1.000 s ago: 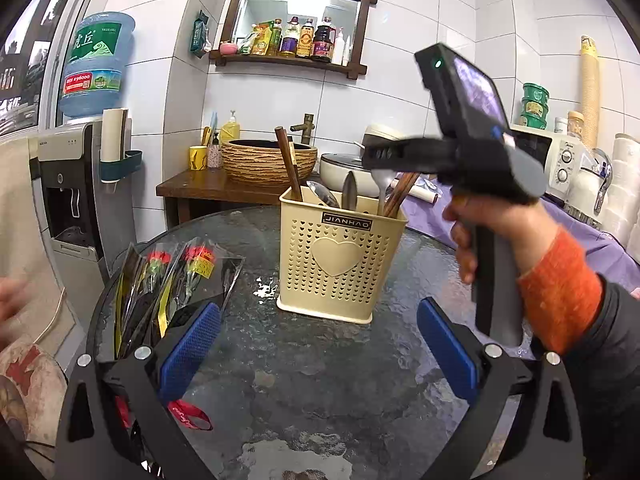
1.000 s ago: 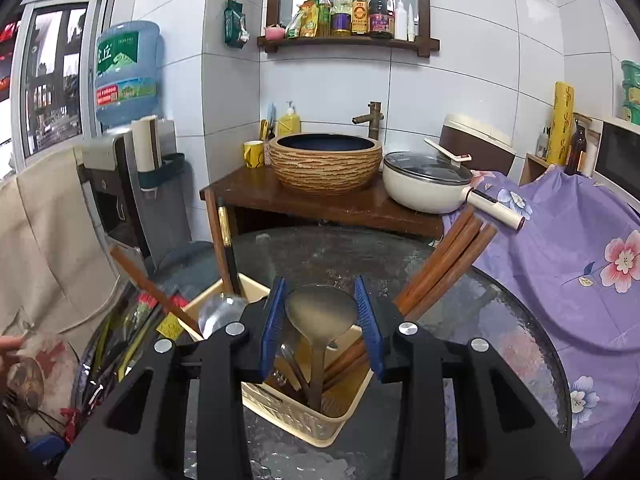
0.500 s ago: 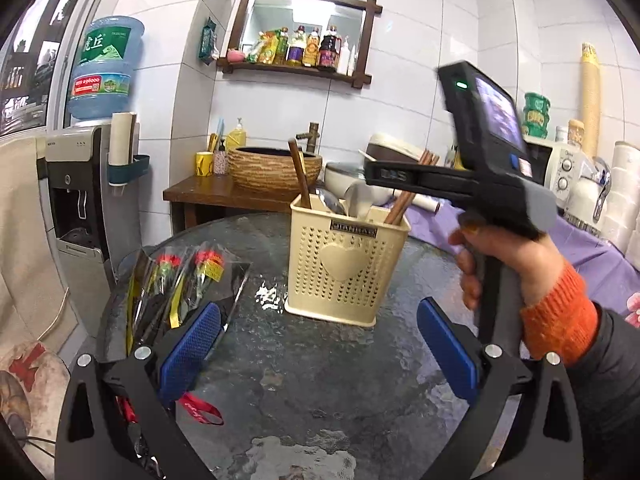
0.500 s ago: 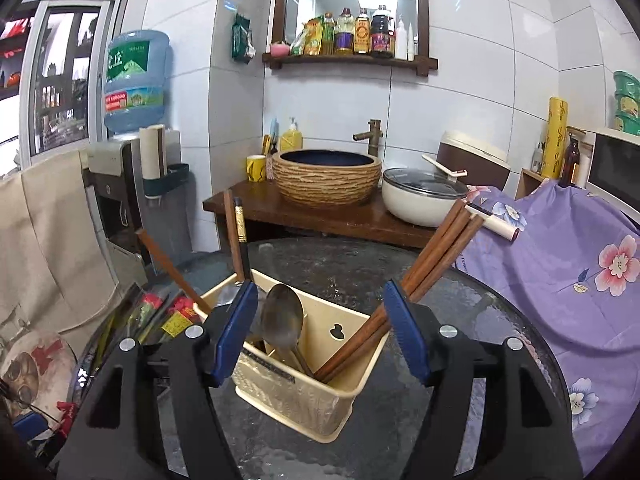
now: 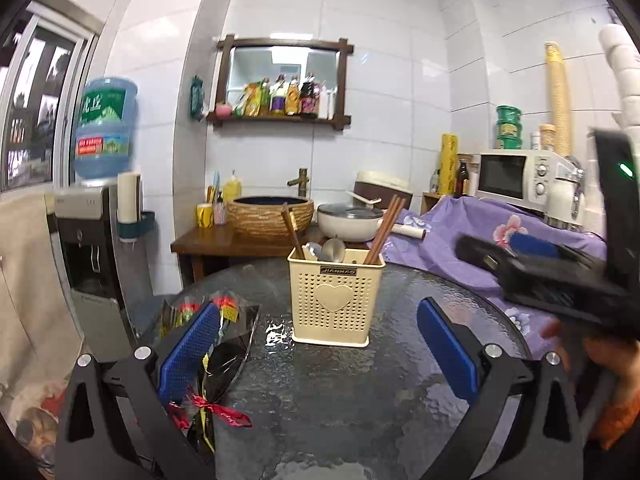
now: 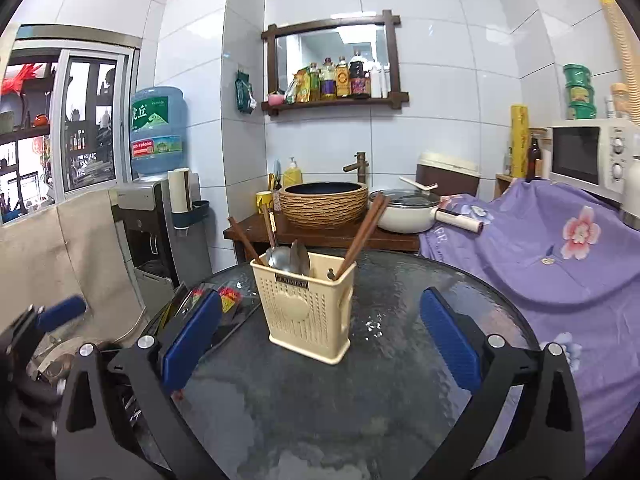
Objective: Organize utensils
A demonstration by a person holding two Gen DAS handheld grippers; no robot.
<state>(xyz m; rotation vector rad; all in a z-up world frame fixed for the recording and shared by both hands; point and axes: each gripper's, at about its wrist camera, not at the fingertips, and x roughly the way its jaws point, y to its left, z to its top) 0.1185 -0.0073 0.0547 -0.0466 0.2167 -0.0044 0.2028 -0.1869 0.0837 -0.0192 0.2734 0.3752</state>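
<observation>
The right gripper (image 6: 320,338) has let go of the steel spoon (image 6: 299,257); its fingers, just opened wide, now stand back from the cream perforated plastic utensil holder (image 6: 306,306), like the left gripper's (image 5: 318,346) wide, empty fingers.

The right gripper (image 6: 320,338), which a second ago had its blue pads closed on the bowl of a steel spoon (image 6: 299,257) inside the cream perforated plastic utensil holder (image 6: 306,308), has just been opening its jaws to full width; nothing lies between them. It has drawn back from the holder. The spoon now stands free in the holder. The left gripper (image 5: 318,350) has also backed away from the holder.
</observation>
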